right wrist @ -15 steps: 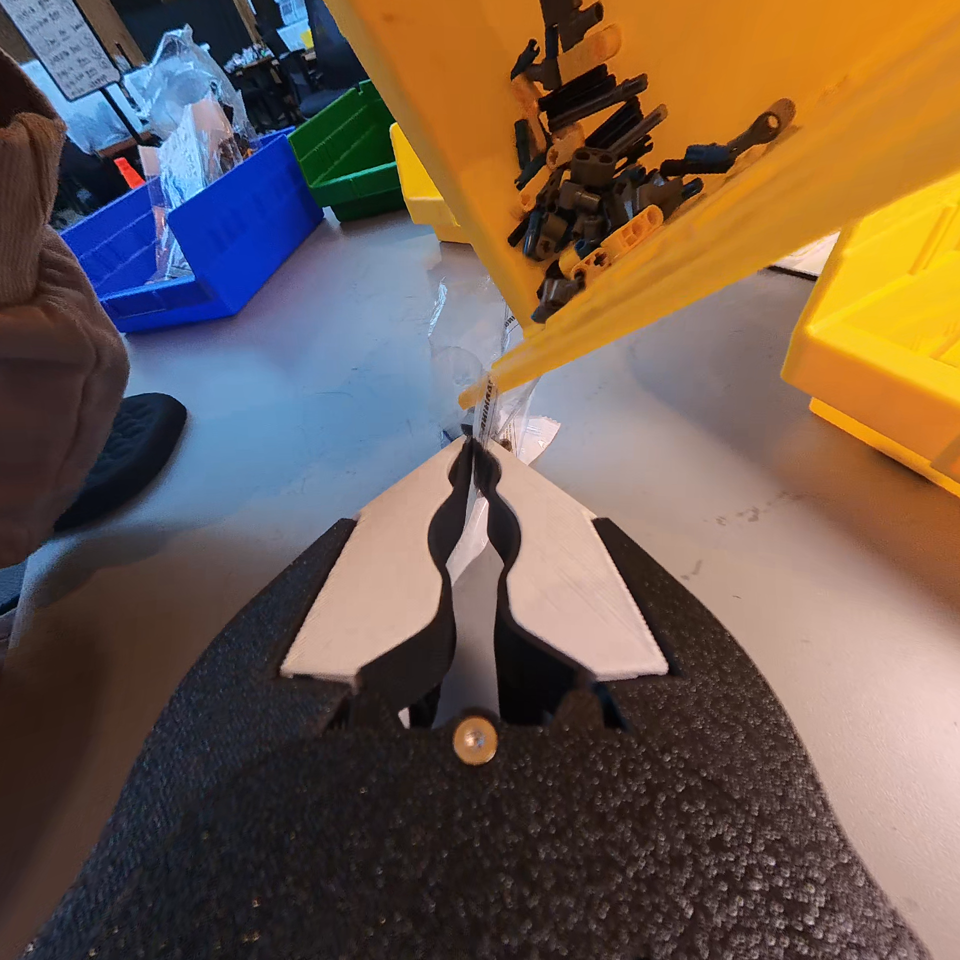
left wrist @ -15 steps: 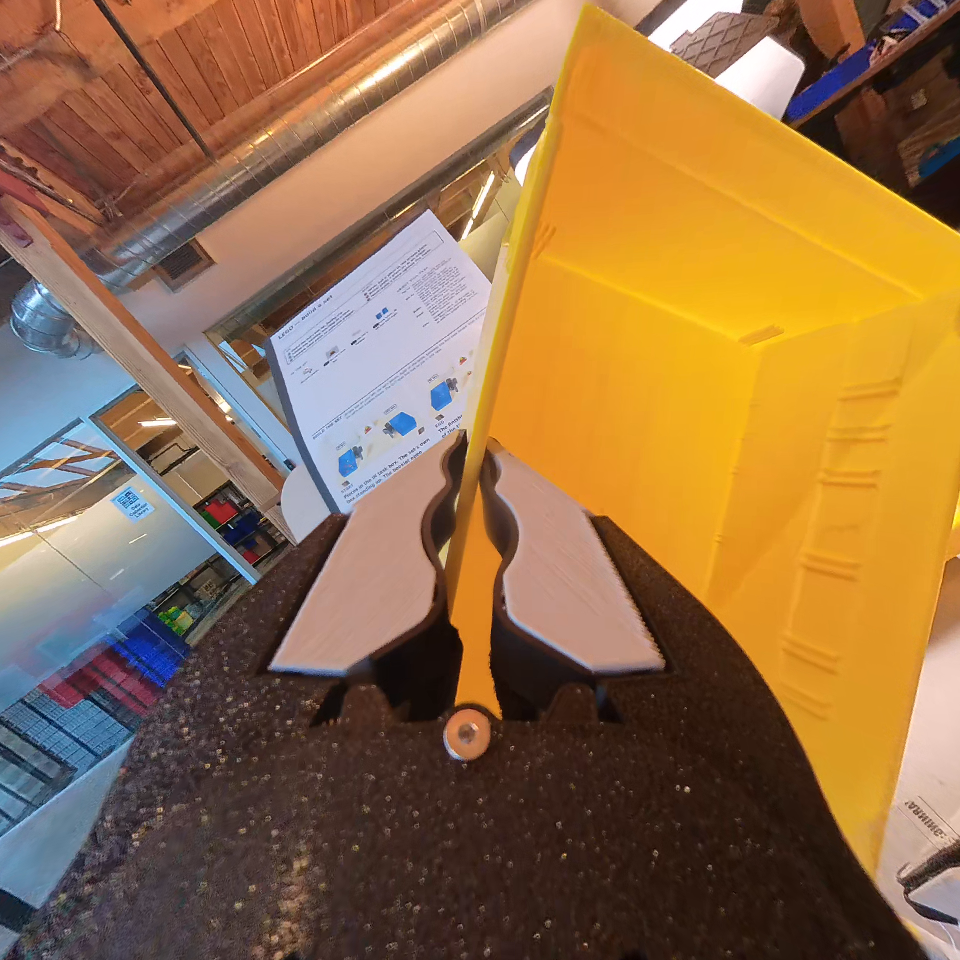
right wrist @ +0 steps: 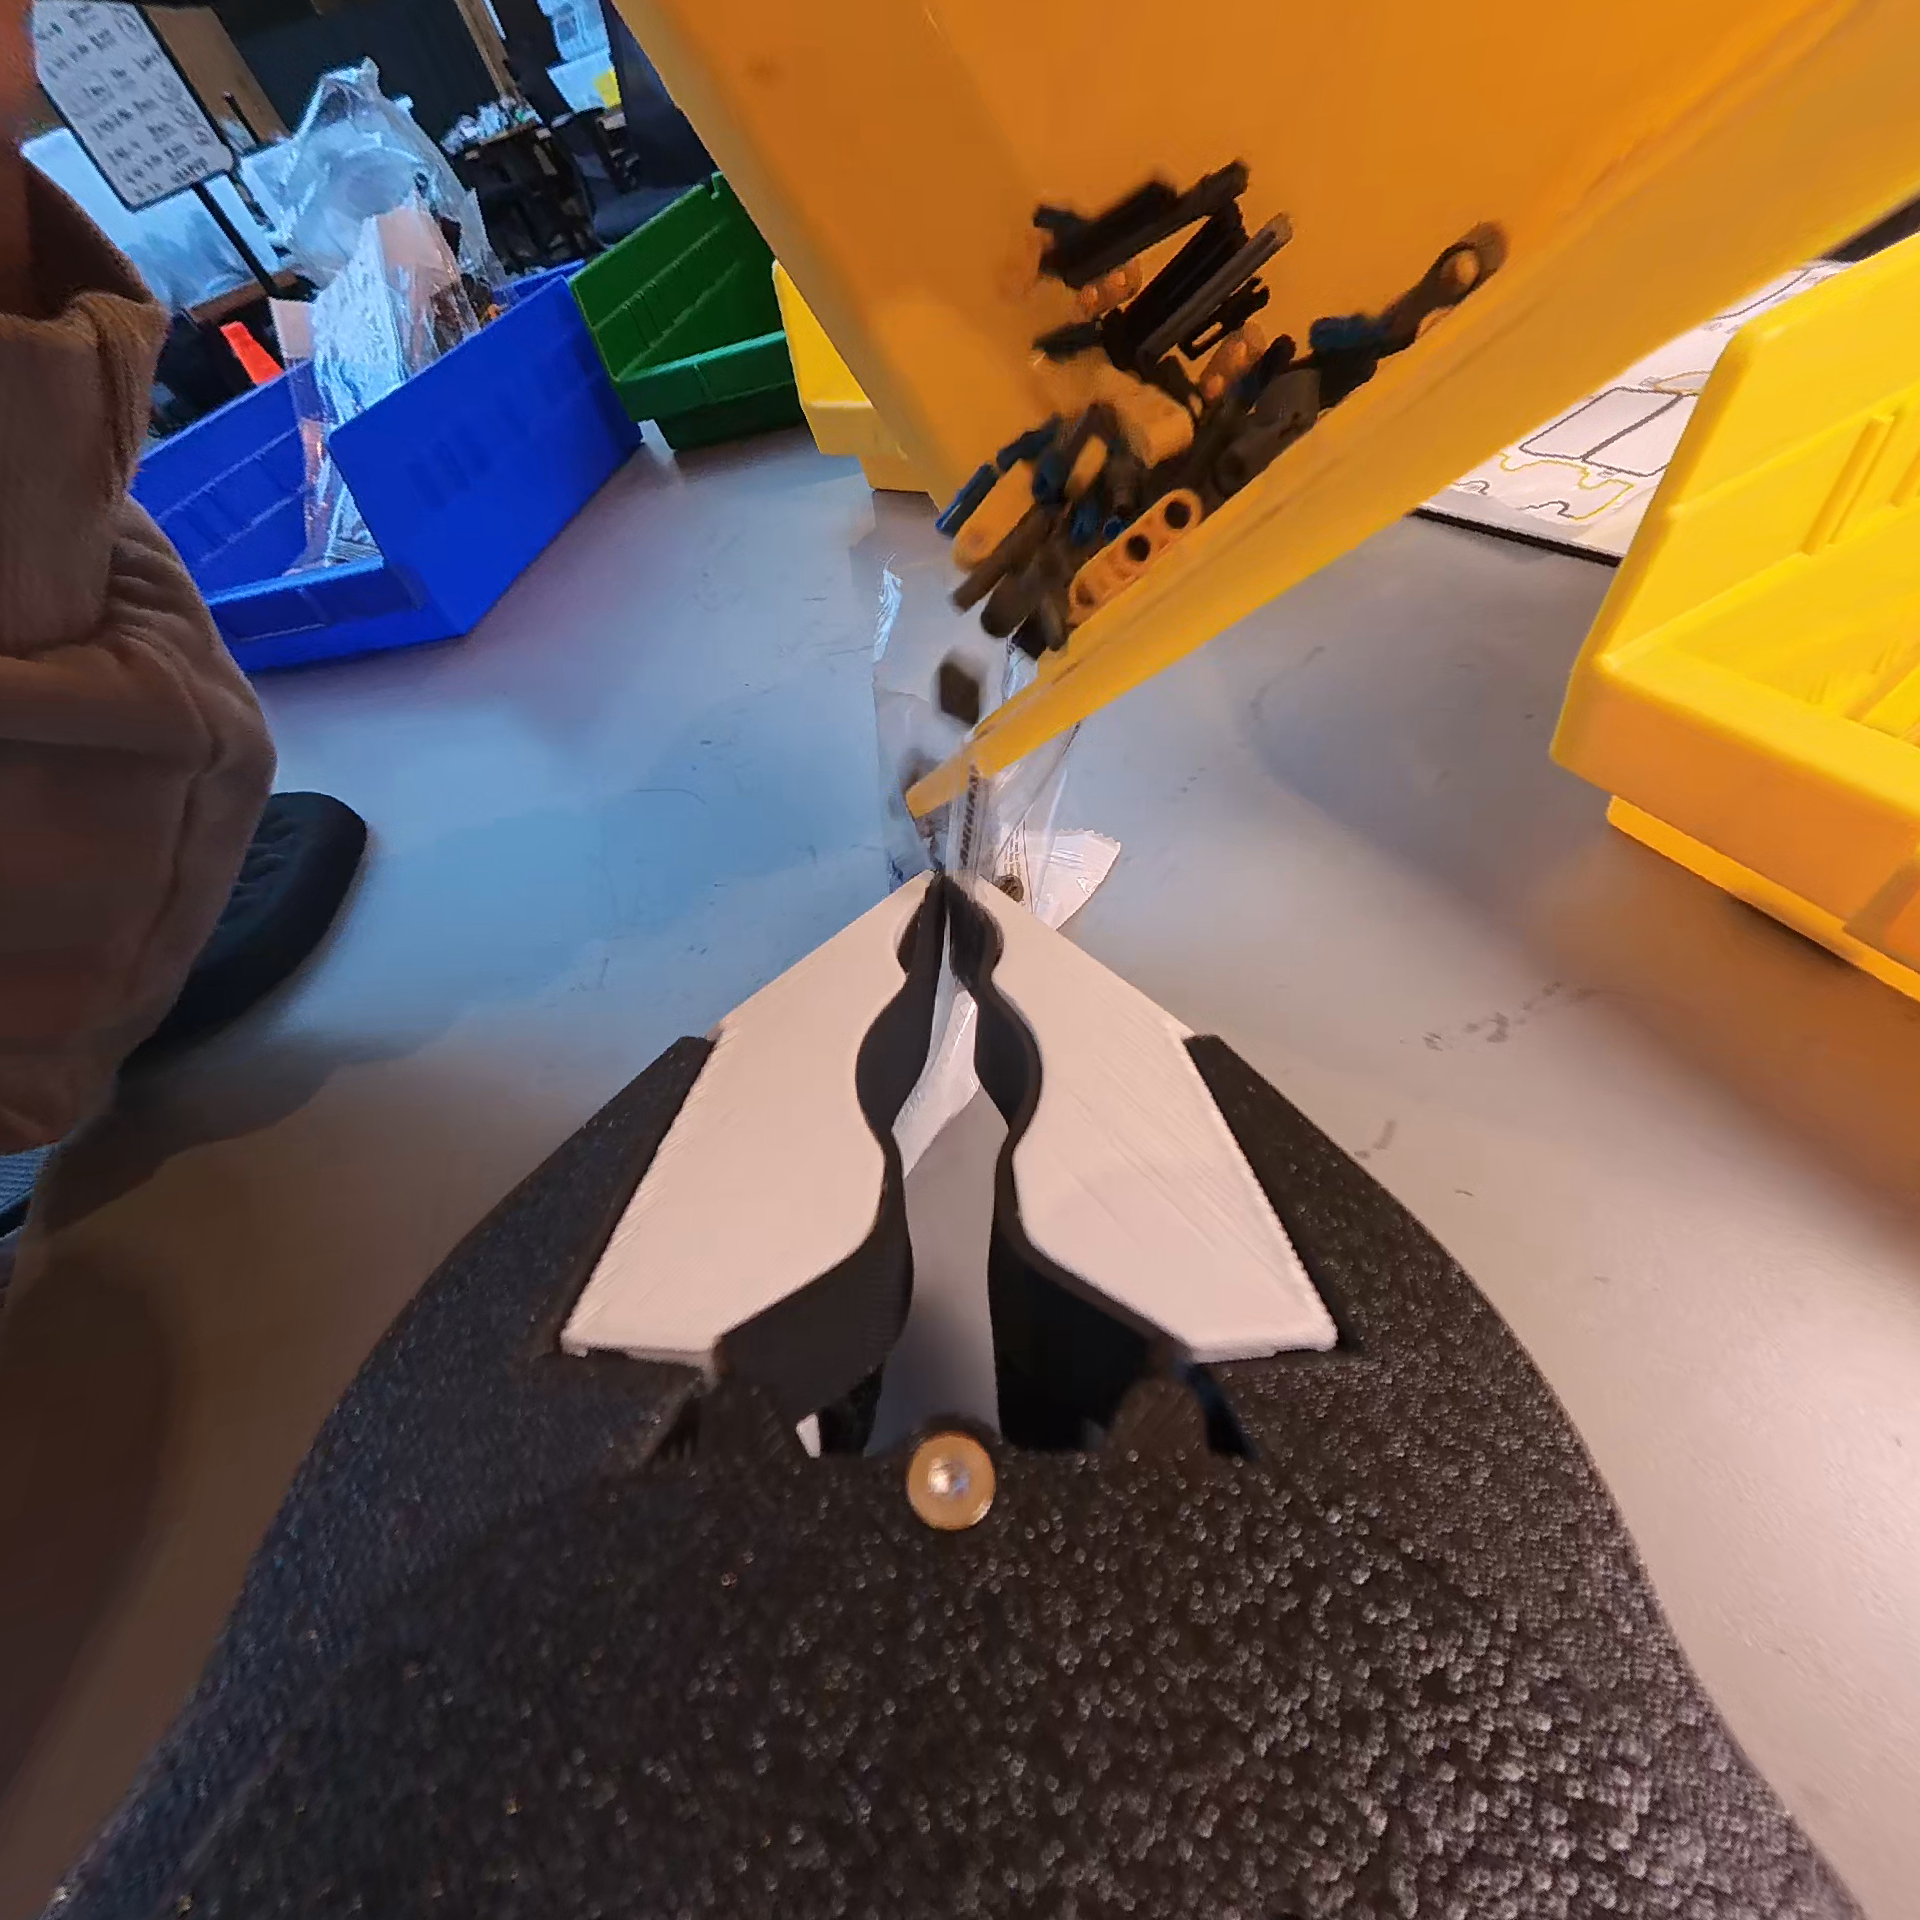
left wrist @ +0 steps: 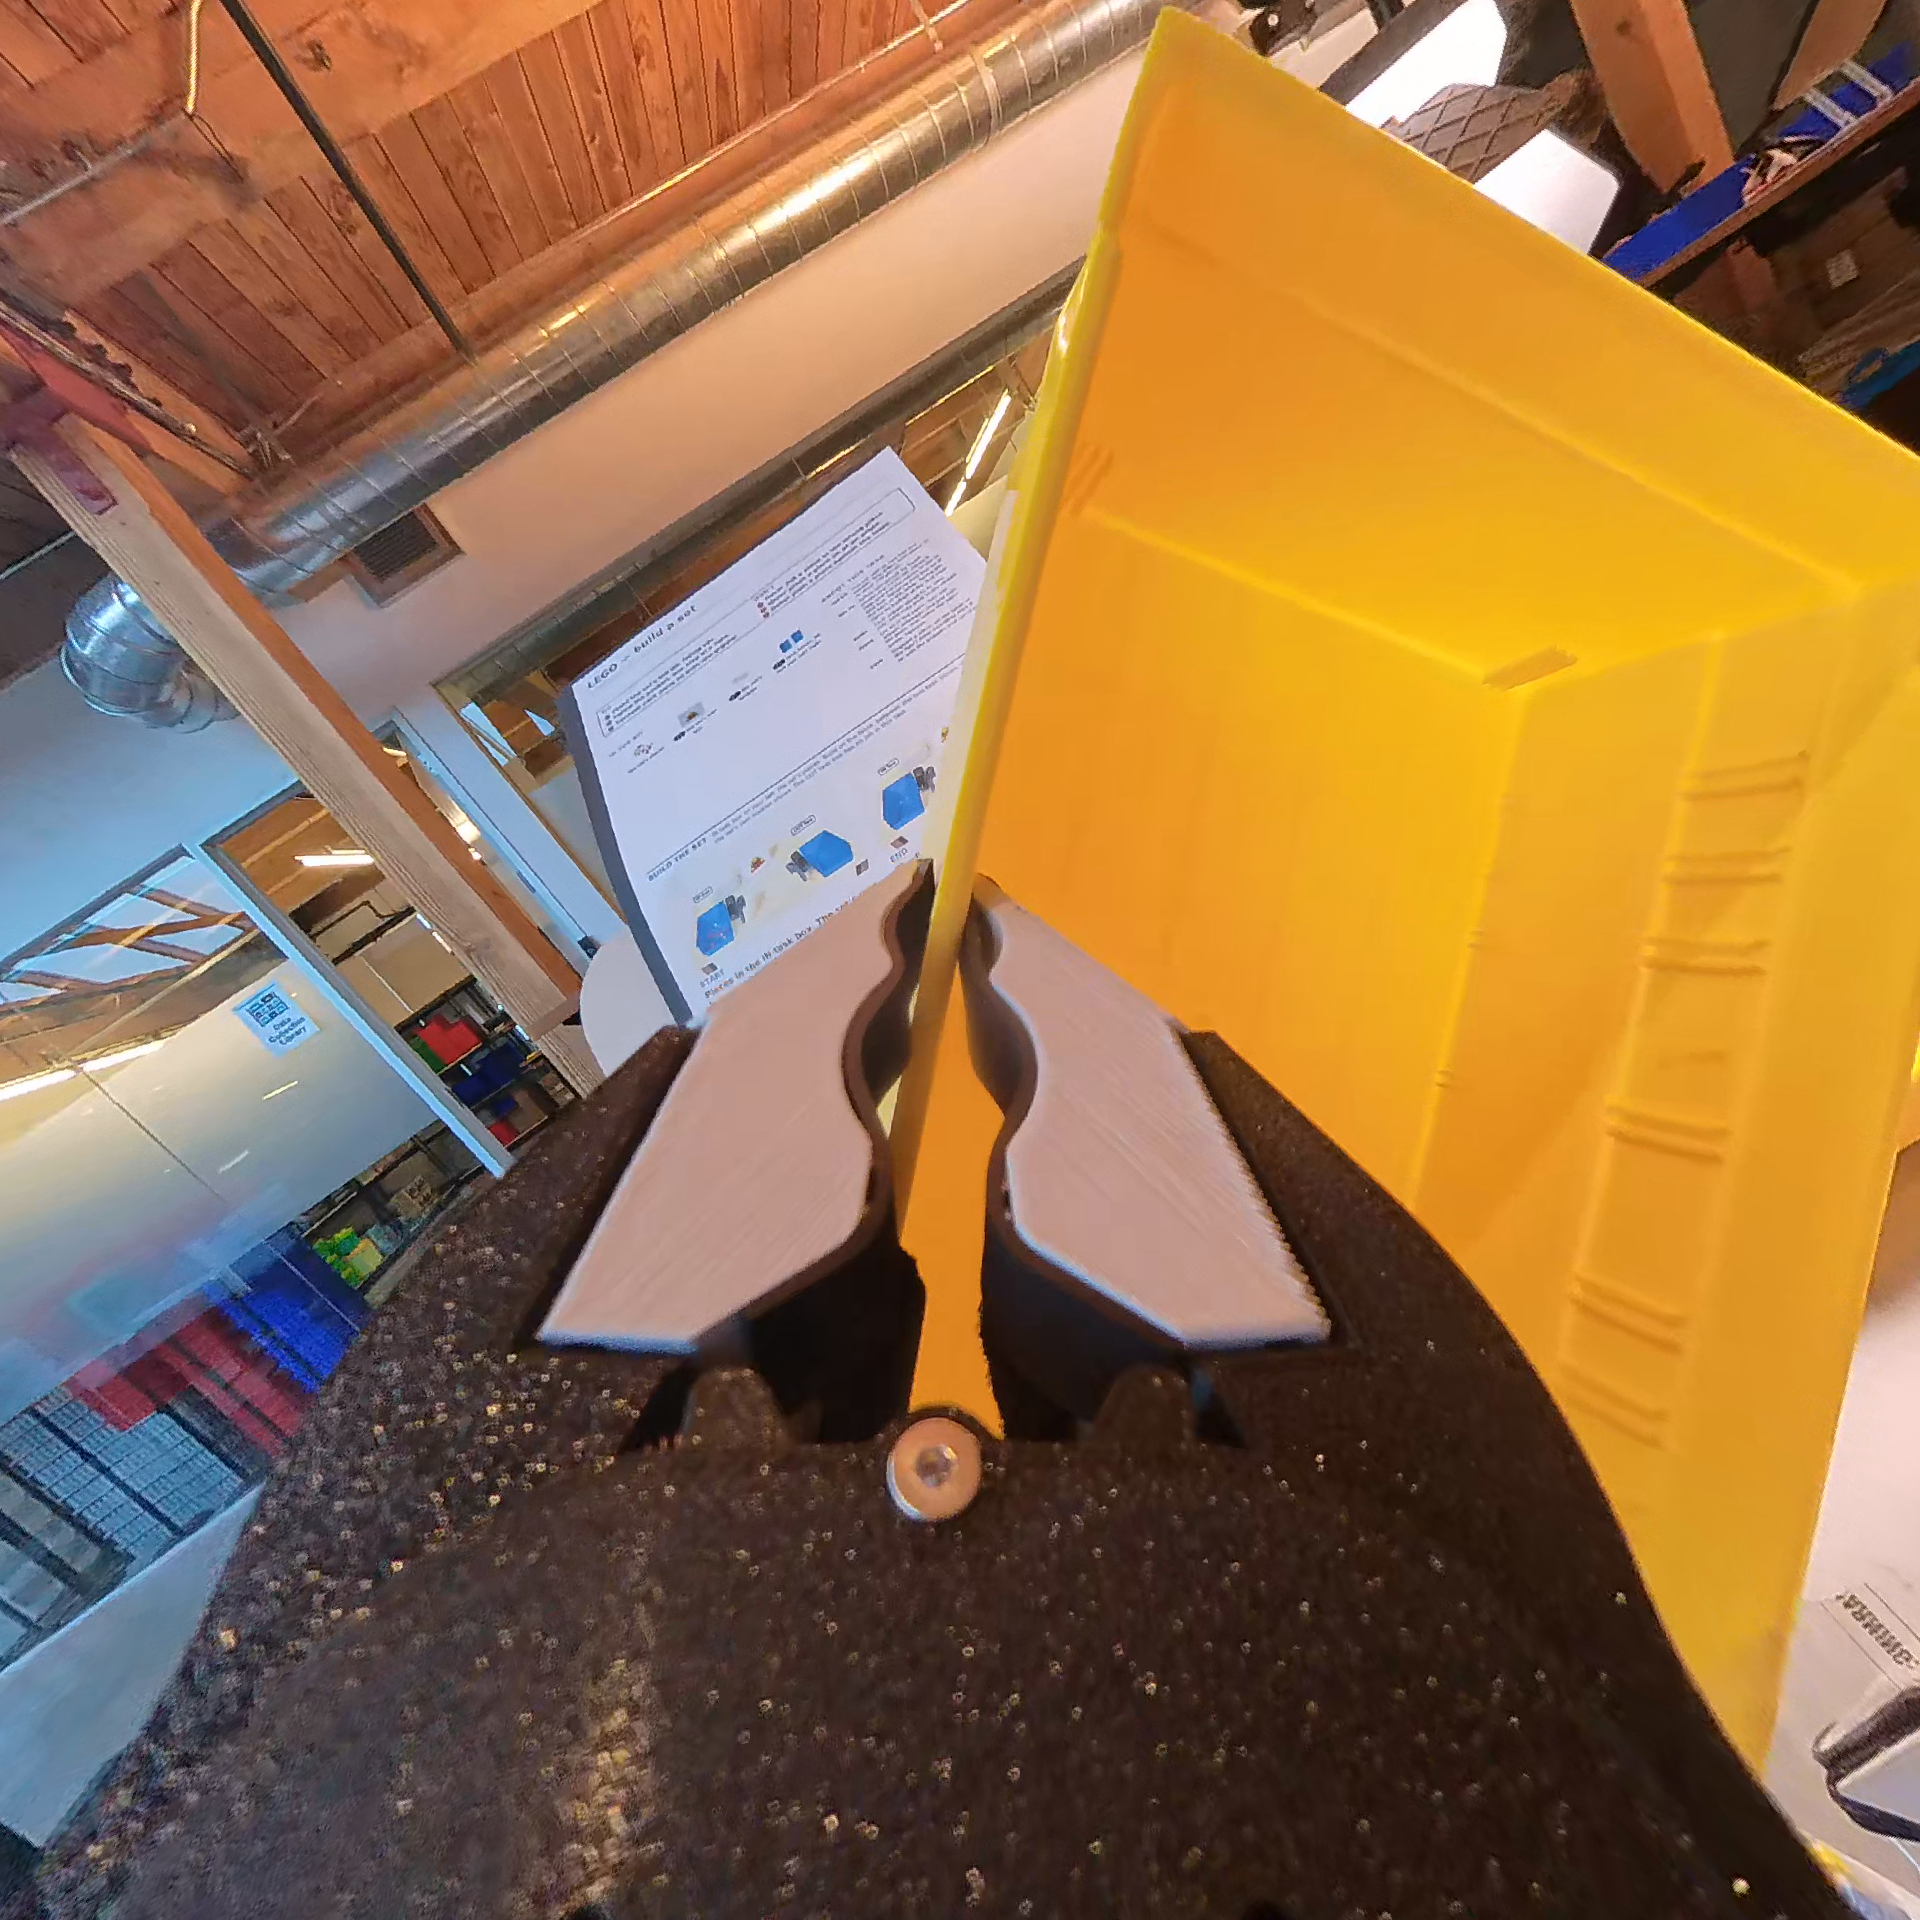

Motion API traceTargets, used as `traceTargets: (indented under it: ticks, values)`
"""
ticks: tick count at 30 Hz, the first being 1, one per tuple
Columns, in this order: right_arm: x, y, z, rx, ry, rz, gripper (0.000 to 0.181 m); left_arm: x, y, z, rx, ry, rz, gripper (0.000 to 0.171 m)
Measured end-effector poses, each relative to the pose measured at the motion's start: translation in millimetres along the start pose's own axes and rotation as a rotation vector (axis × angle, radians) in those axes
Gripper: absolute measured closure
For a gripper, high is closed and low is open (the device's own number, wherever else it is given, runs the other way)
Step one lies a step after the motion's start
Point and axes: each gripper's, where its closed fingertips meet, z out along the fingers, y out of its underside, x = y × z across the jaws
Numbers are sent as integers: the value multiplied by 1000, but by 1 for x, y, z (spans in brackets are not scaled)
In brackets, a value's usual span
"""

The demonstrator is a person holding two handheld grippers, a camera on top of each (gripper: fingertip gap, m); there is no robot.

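My left gripper (left wrist: 943,894) is shut on the side wall of a yellow plastic bin (left wrist: 1403,831) and holds it tipped up in the air. In the right wrist view the same bin (right wrist: 1039,156) hangs tilted above the table, with small black and tan plastic parts (right wrist: 1132,416) sliding toward its low corner and a few dropping off. My right gripper (right wrist: 943,894) is shut on the edge of a clear plastic bag (right wrist: 997,769), held upright under that corner.
A grey table (right wrist: 623,779) carries a blue bin (right wrist: 416,499) with bags, a green bin (right wrist: 686,322), a yellow bin behind (right wrist: 831,416) and a yellow divided bin (right wrist: 1766,675) at right. A person's brown sleeve (right wrist: 94,644) is at left. A printed sheet (left wrist: 769,748) stands behind. My hands' fingertips stand some 25 cm from each other.
The yellow bin has tipped further. The parts have slid down to its low corner and some now fall toward the bag. Both grippers keep their hold.
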Motion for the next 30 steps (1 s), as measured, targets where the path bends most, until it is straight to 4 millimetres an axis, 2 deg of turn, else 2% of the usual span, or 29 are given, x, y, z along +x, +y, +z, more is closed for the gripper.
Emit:
traceTargets:
  ticks: [4, 8, 16, 30]
  values:
    - [1, -1, -1, 7, 3, 3, 181, -4, 0, -1, 6, -9, -12, 171]
    - [1, 0, 0, 0, 3, -1, 181, 5, 3, 3, 0, 3, -9, 170]
    - [1, 0, 0, 1, 8, -9, 181, 11, -9, 1, 43, 6, 10, 170]
    - [7, -3, -3, 19, 27, -7, 181, -5, -14, -13, 156, -47, -47, 170]
